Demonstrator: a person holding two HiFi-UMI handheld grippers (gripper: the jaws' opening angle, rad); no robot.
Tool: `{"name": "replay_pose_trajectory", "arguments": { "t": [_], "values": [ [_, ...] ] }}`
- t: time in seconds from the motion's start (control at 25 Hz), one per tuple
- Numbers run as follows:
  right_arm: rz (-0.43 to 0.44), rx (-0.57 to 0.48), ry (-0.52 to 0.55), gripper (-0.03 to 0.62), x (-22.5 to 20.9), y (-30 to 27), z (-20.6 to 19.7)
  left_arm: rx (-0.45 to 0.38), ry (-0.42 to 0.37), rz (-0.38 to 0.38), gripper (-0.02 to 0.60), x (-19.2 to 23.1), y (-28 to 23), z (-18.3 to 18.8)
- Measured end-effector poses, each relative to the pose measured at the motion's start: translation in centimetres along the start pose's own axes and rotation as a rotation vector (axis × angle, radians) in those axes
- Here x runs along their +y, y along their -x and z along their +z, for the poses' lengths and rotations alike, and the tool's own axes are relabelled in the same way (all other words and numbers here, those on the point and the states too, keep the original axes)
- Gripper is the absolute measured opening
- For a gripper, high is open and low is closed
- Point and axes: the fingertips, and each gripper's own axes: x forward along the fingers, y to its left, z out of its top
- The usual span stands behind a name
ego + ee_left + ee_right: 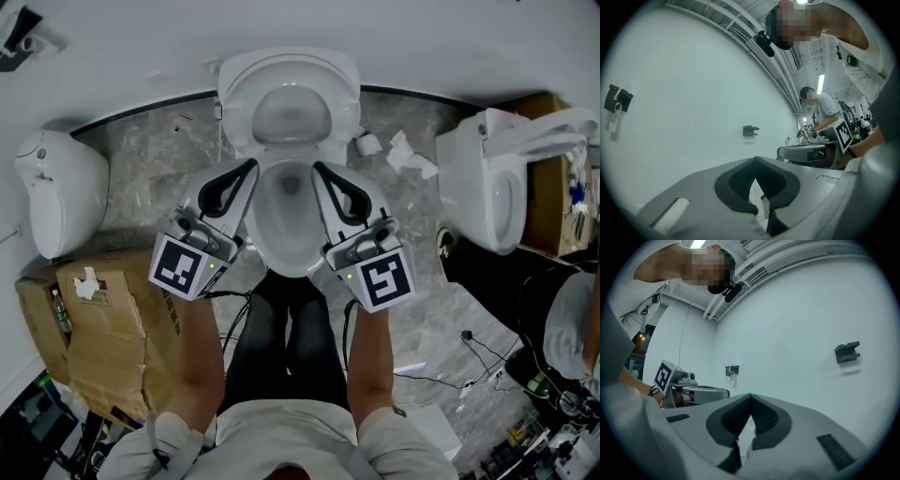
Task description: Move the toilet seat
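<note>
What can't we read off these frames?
- Head view: whether left claw and right claw touch the toilet; they cover its rim.
- Both gripper views: toilet out of frame; only wall beyond the shut claws.
- Head view: label on cardboard box too small to read.

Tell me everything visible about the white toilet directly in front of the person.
The white glossy toilet, ceramic by its look, stands on the grey marbled floor against the white wall. Its oval bowl is open toward the person; the seat and lid appear raised at the back. The left gripper and right gripper, jaws shut, flank the bowl; contact cannot be told.
</note>
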Motion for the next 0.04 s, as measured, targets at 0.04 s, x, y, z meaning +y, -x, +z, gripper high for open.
{"name": "replay_pose_trajectory", "arguments": {
  "t": [0.04],
  "values": [
    [0.000,0.001,0.000,-0.014,0.05,-0.06,-0.09,0.001,0.000,-0.002,-0.003,0.01,0.03,-0.08]
  ]
}}
